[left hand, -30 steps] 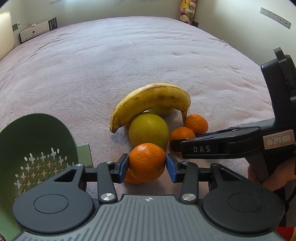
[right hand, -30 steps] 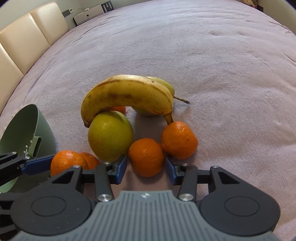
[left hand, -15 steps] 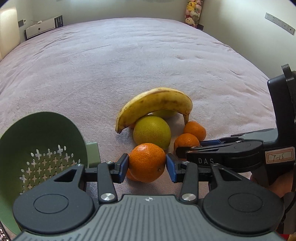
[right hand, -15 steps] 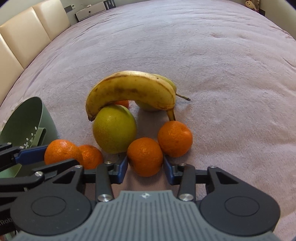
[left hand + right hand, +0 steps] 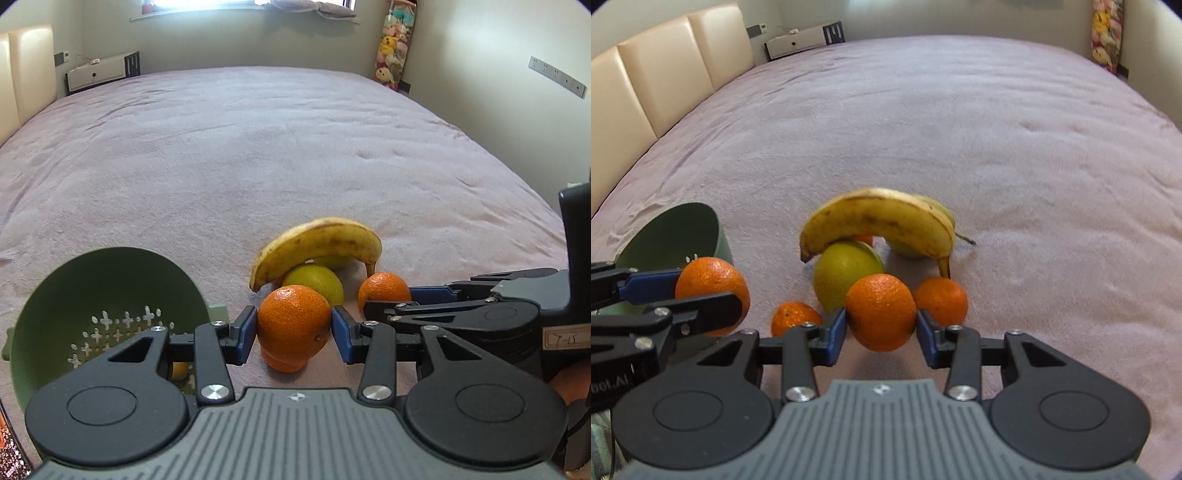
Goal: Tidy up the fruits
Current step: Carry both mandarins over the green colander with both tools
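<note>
My left gripper [image 5: 293, 329] is shut on an orange mandarin [image 5: 293, 321], lifted above the purple bedspread; it also shows in the right wrist view [image 5: 711, 286]. My right gripper [image 5: 881, 326] is shut on another mandarin [image 5: 881, 312], also lifted. On the bed lie a banana [image 5: 882, 221] resting over a green-yellow citrus [image 5: 846, 273] and a pear [image 5: 938, 214], plus two loose mandarins [image 5: 942, 301] [image 5: 794, 317]. A green colander [image 5: 103, 317] stands at the left, beside the left gripper, with something yellow inside.
The purple bedspread [image 5: 258, 147] stretches far behind the fruit. A cream padded headboard [image 5: 646, 85] runs along the left. A white unit [image 5: 98, 75] and a hanging bag of plush toys [image 5: 391, 55] stand by the far wall.
Both grippers have risen and pulled back, each lifting its mandarin off the bed. The right gripper, open around its mandarin before, has closed on it. The fruit pile stays put.
</note>
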`<move>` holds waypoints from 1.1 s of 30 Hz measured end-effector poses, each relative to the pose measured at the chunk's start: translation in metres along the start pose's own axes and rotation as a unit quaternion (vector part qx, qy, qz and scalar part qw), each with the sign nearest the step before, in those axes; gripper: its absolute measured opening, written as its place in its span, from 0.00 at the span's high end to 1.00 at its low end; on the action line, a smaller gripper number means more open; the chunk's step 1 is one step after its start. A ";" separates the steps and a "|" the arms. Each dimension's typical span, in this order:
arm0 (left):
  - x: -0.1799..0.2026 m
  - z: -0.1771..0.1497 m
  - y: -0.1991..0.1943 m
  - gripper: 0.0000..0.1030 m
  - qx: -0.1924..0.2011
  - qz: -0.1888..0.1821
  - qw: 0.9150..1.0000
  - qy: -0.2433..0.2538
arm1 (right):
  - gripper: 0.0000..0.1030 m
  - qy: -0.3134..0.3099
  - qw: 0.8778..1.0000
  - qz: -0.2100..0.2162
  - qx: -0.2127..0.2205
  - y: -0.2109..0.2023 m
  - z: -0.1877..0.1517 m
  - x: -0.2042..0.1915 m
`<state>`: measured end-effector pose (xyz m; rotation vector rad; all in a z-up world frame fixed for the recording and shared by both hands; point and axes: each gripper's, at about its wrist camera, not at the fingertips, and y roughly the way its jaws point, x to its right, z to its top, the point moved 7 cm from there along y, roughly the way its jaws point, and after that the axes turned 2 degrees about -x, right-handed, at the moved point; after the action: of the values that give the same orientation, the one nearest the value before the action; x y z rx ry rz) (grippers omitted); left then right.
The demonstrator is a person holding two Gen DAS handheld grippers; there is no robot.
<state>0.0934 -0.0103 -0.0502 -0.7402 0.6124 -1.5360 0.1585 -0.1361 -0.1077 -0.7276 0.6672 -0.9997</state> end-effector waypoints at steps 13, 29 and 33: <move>-0.037 0.012 -0.040 0.52 0.038 0.011 0.997 -0.061 | 0.63 -0.090 0.993 0.027 0.078 -0.042 0.025 -0.053; -0.120 0.009 -0.054 0.52 0.021 0.042 0.983 -0.175 | 0.63 -0.262 0.959 0.085 0.070 -0.034 0.038 -0.155; -0.137 0.007 -0.053 0.52 0.017 0.043 0.979 -0.201 | 0.63 -0.296 0.949 0.100 0.048 -0.020 0.037 -0.174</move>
<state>0.0686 0.1315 -0.0198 -0.9548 0.3105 -1.2663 0.1094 0.0233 -0.0424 -0.8053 0.1589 -0.5754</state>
